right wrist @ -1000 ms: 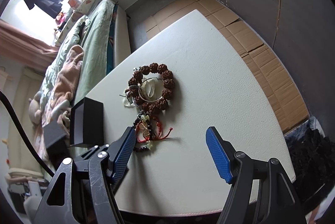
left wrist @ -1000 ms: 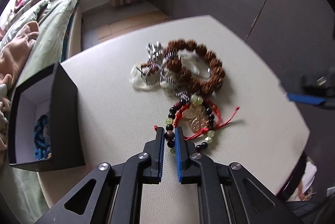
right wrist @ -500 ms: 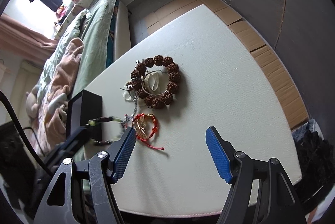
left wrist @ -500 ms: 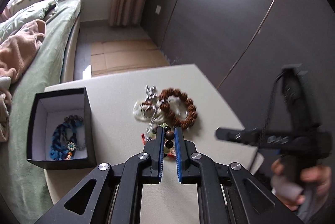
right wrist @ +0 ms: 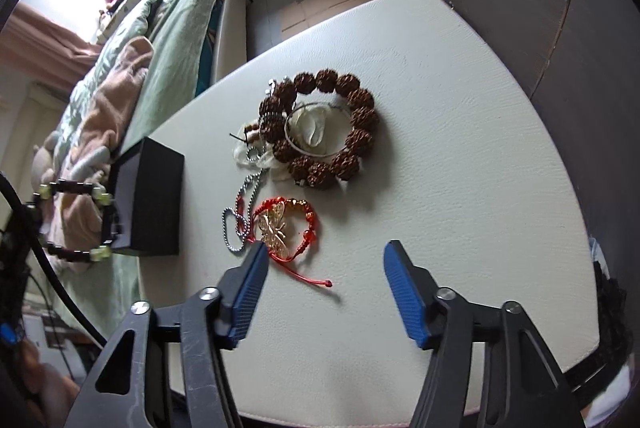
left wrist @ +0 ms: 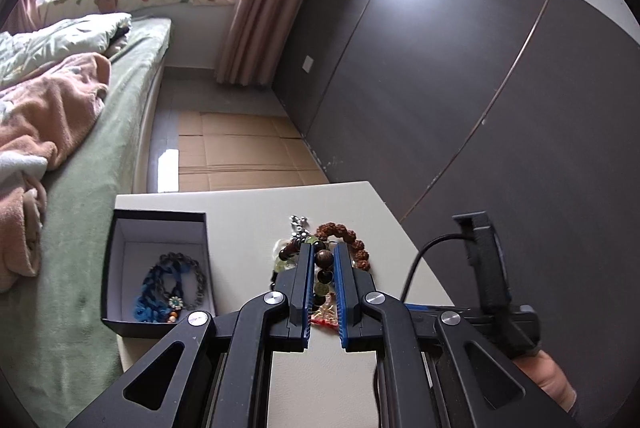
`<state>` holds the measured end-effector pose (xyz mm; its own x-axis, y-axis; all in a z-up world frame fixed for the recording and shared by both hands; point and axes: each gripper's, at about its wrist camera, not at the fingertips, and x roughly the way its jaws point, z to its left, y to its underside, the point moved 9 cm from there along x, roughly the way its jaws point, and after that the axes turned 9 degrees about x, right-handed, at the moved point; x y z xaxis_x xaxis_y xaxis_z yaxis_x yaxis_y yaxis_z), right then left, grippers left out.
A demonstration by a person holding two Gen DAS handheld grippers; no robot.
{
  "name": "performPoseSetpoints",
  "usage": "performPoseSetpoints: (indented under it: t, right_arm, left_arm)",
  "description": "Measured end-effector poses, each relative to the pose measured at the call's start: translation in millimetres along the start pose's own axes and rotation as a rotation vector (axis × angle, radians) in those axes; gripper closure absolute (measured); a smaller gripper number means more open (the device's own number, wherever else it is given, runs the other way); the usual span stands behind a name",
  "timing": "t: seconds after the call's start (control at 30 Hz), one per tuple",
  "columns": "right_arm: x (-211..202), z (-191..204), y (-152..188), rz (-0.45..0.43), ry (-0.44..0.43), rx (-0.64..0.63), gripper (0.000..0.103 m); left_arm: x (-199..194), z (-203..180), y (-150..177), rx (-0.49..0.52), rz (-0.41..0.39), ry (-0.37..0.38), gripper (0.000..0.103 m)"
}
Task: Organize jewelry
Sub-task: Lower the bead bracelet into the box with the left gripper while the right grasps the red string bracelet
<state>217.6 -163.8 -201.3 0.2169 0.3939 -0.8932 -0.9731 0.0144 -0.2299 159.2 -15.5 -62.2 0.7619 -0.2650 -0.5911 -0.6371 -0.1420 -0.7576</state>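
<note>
We see the left gripper (left wrist: 323, 270) pinched nearly closed on a bracelet of dark brown and pale green beads (left wrist: 323, 260), lifted clear of the white table (right wrist: 460, 108). From the right wrist view the bracelet (right wrist: 80, 220) hangs in the air beside the black square box (right wrist: 154, 196). Right gripper (right wrist: 324, 260) jaws are closing with nothing between them, hovering over the table just short of the red cord bracelet with a gold dragonfly charm (right wrist: 280, 224). Left of that bracelet sits the box (left wrist: 160, 268), white inside, holding a blue braided bracelet (left wrist: 154, 298) and a dark chain bracelet (left wrist: 188, 278). Beyond the red bracelet: silver ball chain (right wrist: 240, 208), then large brown seed-bead bracelet (right wrist: 324, 132).
</note>
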Motion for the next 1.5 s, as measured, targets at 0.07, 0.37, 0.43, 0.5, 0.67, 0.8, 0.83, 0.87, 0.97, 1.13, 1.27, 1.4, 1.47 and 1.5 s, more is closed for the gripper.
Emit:
performPoseSetpoints:
  t: [0.07, 0.37, 0.43, 0.5, 0.67, 0.8, 0.83, 0.87, 0.97, 1.13, 1.27, 1.4, 1.47, 1.5]
  right_arm:
    - [5.6, 1.1, -1.0, 0.004, 0.015, -0.01, 0.053]
    - [23.2, 1.9, -6.2, -0.009, 0.111, -0.034, 0.067]
    - [24.2, 6.9, -4.5, -0.013, 0.119, -0.048, 0.067]
    - [25.4, 11.3, -3.9, -0.022, 0.141, -0.07, 0.067]
    - [26.9, 14.5, -1.1, -0.08, 0.328, -0.189, 0.089]
    - [24.5, 21.0, 1.6, -0.068, 0.269, -0.189, 0.094]
    - [21.5, 22.5, 0.2, -0.074, 0.249, -0.184, 0.094]
    - [16.0, 24.9, -1.1, -0.087, 0.219, -0.178, 0.094]
    - [-3.9, 33.0, -3.2, -0.116, 0.126, -0.157, 0.094]
    - [-31.1, 51.0, -5.6, -0.173, 0.01, -0.148, 0.094]
    - [-44.7, 63.0, -8.7, -0.21, -0.068, -0.141, 0.094]
    - [-50.4, 91.2, -16.7, -0.255, -0.129, -0.148, 0.094]
    - [-53.4, 101.6, -19.0, -0.268, -0.16, -0.151, 0.094]
    - [-54.2, 106.7, -19.9, -0.273, -0.177, -0.152, 0.094]
  left_arm:
    - [-2.3, 4.8, 0.8, -0.005, 0.0, -0.006, 0.093]
    - [-11.4, 18.0, 5.1, -0.027, -0.001, -0.029, 0.093]
    - [-13.4, 20.3, 4.9, -0.032, -0.004, -0.031, 0.093]
    - [-14.7, 20.1, 4.8, -0.034, -0.006, -0.032, 0.093]
    - [-17.9, 26.6, 6.1, -0.039, -0.01, -0.05, 0.093]
    - [-23.8, 35.9, 5.6, -0.055, -0.023, -0.066, 0.093]
    - [-26.5, 40.5, 5.3, -0.063, -0.028, -0.073, 0.093]
    - [-27.8, 43.8, 5.1, -0.068, -0.03, -0.077, 0.093]
    - [-31.1, 56.6, 4.3, -0.09, -0.037, -0.095, 0.093]
    - [-30.1, 74.3, 5.4, -0.125, -0.035, -0.119, 0.093]
    - [-27.2, 85.9, 5.0, -0.155, -0.035, -0.129, 0.093]
    - [-23.5, 94.4, 4.2, -0.186, -0.033, -0.135, 0.093]
    - [-20.0, 97.5, 4.1, -0.201, -0.025, -0.129, 0.093]
    - [-19.2, 98.3, 4.5, -0.205, -0.022, -0.129, 0.093]
